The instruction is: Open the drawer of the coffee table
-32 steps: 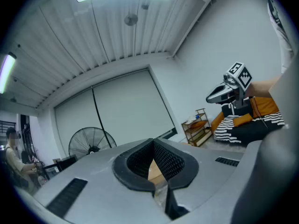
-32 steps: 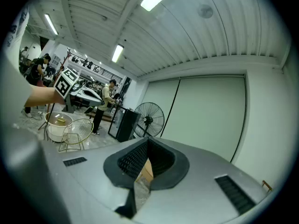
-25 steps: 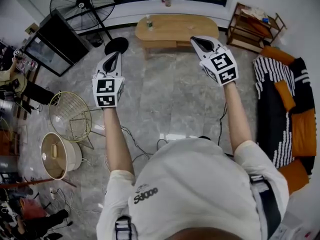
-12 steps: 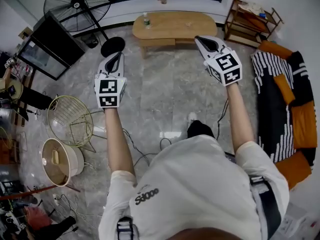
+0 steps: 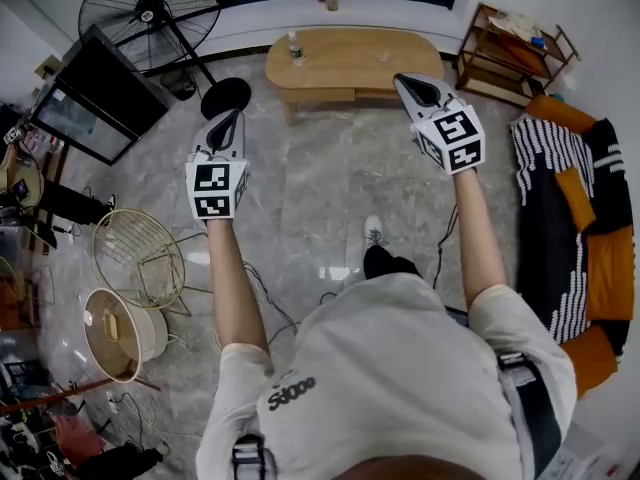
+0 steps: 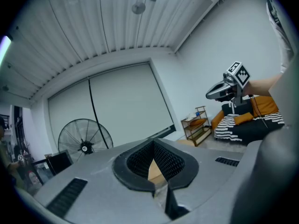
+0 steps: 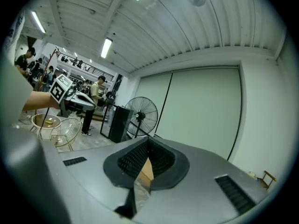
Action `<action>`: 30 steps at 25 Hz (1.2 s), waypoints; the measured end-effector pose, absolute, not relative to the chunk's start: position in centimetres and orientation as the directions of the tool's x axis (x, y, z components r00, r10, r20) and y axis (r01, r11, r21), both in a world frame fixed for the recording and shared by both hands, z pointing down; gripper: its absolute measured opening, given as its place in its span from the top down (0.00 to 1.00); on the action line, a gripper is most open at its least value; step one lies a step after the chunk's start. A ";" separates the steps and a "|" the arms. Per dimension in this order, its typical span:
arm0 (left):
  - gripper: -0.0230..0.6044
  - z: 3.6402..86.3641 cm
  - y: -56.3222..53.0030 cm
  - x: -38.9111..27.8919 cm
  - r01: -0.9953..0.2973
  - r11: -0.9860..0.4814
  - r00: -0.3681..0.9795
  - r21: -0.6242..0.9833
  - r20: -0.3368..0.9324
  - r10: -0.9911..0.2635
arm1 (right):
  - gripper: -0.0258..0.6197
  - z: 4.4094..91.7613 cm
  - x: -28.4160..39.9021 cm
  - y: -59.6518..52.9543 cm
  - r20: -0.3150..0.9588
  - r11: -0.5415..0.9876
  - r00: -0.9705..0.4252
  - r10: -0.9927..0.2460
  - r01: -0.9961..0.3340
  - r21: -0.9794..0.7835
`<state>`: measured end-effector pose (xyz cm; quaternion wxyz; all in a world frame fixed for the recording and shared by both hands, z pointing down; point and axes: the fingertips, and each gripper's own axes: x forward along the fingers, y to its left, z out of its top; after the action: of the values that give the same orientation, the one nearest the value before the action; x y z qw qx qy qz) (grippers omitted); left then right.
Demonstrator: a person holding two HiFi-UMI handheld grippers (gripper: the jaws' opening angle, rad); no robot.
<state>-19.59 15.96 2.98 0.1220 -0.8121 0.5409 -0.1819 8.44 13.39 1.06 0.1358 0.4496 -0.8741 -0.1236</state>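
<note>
An oval wooden coffee table stands across the marble floor near the far wall, its drawer front facing me under the top. A small bottle stands on its left end. My left gripper is held out over the floor, shut and empty, well short of the table's left end. My right gripper is shut and empty too, its tip close before the table's right front edge. In each gripper view a sliver of the wooden table shows between the shut jaws.
A standing fan and a black cabinet are at the far left. A wire chair and a round heater sit on the left floor. A wooden shelf and a sofa with striped throw line the right. Cables trail by my feet.
Both grippers and I have moved forward toward the coffee table; the table sits a little closer to the grippers, and a foot has stepped ahead. Both jaws stayed shut.
</note>
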 end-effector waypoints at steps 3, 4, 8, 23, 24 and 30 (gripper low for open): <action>0.94 2.9 10.9 -19.3 -0.843 -0.380 0.343 -0.379 0.164 -0.925 | 0.95 1.3 9.1 8.0 0.130 0.567 -0.559 -0.819 -0.754 0.332; 0.94 2.9 9.1 -18.9 -0.850 -0.382 0.346 -0.364 0.163 -0.924 | 0.95 1.5 9.5 6.1 0.137 0.571 -0.560 -0.817 -0.751 0.331; 0.94 2.7 1.8 -17.6 -0.862 -0.364 0.328 -0.352 0.159 -0.931 | 0.95 1.6 10.7 -1.6 0.158 0.590 -0.574 -0.803 -0.731 0.343; 0.94 4.7 -16.1 -14.1 -0.875 -0.360 0.308 -0.324 0.202 -0.930 | 0.95 2.1 14.6 -20.3 0.106 0.618 -0.614 -0.782 -0.741 0.263; 0.94 4.9 -16.9 -14.1 -0.872 -0.363 0.307 -0.328 0.209 -0.928 | 0.95 2.2 14.8 -21.2 0.106 0.617 -0.614 -0.782 -0.742 0.262; 0.94 6.4 -21.1 -15.9 -0.884 -0.355 0.295 -0.305 0.226 -0.928 | 0.95 4.1 14.1 -25.2 0.147 0.648 -0.632 -0.761 -0.727 0.226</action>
<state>-15.93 -21.05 6.43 0.0608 -0.8025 0.5645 -0.1837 14.14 -25.19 4.11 0.1150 0.4132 -0.9004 -0.0726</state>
